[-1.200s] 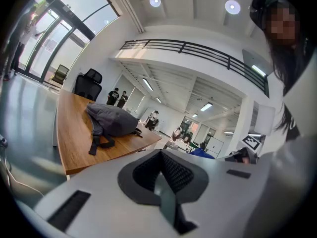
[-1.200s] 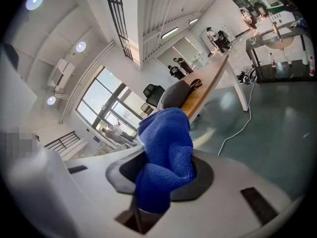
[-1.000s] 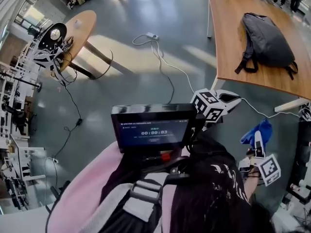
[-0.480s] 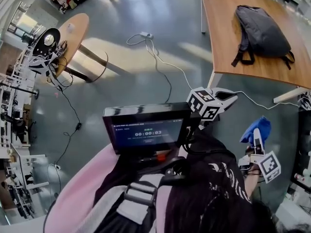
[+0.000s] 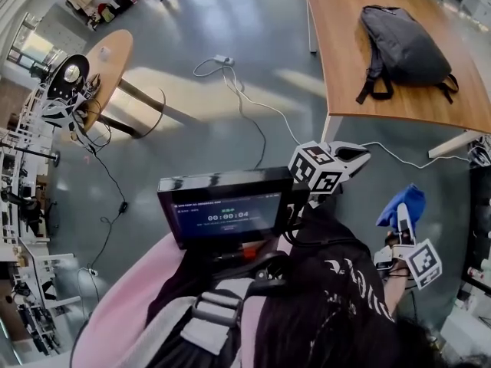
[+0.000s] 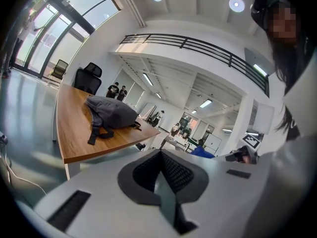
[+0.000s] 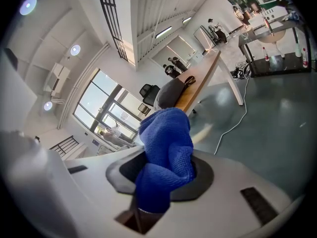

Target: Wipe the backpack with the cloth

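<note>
A grey backpack [image 5: 404, 46] lies flat on a wooden table [image 5: 345, 75] at the upper right of the head view; the left gripper view shows the backpack [image 6: 111, 113] too, far off. My left gripper [image 5: 354, 156] is held over the floor short of the table, and in its own view the left gripper [image 6: 162, 175] has its jaws closed together with nothing between them. My right gripper [image 5: 402, 219] sits lower right, shut on a blue cloth [image 5: 402, 205]. In the right gripper view, the cloth [image 7: 166, 155] bunches out of the jaws.
A white cable [image 5: 253, 102] runs across the grey floor toward the table leg. A round wooden table [image 5: 107, 64] with gear stands at the left. A screen [image 5: 224, 209] hangs at my chest. People stand in the distance [image 6: 118, 91]. Shelving [image 7: 275, 48] is at the right.
The table and backpack have shifted left and nearer in the head view as I walk toward them. Both grippers keep the same pose, cloth still held.
</note>
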Motion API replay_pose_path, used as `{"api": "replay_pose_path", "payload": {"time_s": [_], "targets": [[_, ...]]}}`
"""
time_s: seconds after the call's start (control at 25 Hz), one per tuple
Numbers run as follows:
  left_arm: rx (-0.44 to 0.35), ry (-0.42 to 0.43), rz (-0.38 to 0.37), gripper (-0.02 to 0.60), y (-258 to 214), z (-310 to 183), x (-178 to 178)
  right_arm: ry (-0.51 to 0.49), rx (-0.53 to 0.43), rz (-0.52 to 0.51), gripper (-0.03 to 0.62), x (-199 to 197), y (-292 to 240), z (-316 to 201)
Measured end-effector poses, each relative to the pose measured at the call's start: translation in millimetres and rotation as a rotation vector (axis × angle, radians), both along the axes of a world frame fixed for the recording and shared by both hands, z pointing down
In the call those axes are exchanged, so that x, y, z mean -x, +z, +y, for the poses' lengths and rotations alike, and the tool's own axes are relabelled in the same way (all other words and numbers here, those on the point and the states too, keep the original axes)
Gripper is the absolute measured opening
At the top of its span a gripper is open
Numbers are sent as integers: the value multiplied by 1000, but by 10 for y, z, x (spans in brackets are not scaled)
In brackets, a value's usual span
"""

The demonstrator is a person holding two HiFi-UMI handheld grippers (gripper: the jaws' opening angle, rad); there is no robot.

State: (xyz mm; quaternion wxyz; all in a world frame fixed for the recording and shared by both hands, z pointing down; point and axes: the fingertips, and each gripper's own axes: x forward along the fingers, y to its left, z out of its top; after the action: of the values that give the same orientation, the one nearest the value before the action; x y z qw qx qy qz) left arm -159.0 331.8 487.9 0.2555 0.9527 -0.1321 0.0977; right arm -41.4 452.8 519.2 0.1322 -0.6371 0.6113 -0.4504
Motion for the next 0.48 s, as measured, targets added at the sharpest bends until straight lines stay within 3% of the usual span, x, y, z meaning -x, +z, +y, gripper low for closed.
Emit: {"api": "replay_pose_path", "payload": {"time_s": [0.2, 0.48], "targets": [[10, 2, -7, 0, -16, -163, -102, 2, 33, 25, 123, -88, 45, -146], [18, 3, 7, 0, 44, -863, -341, -16, 61, 73, 123, -265, 45, -809]]}}
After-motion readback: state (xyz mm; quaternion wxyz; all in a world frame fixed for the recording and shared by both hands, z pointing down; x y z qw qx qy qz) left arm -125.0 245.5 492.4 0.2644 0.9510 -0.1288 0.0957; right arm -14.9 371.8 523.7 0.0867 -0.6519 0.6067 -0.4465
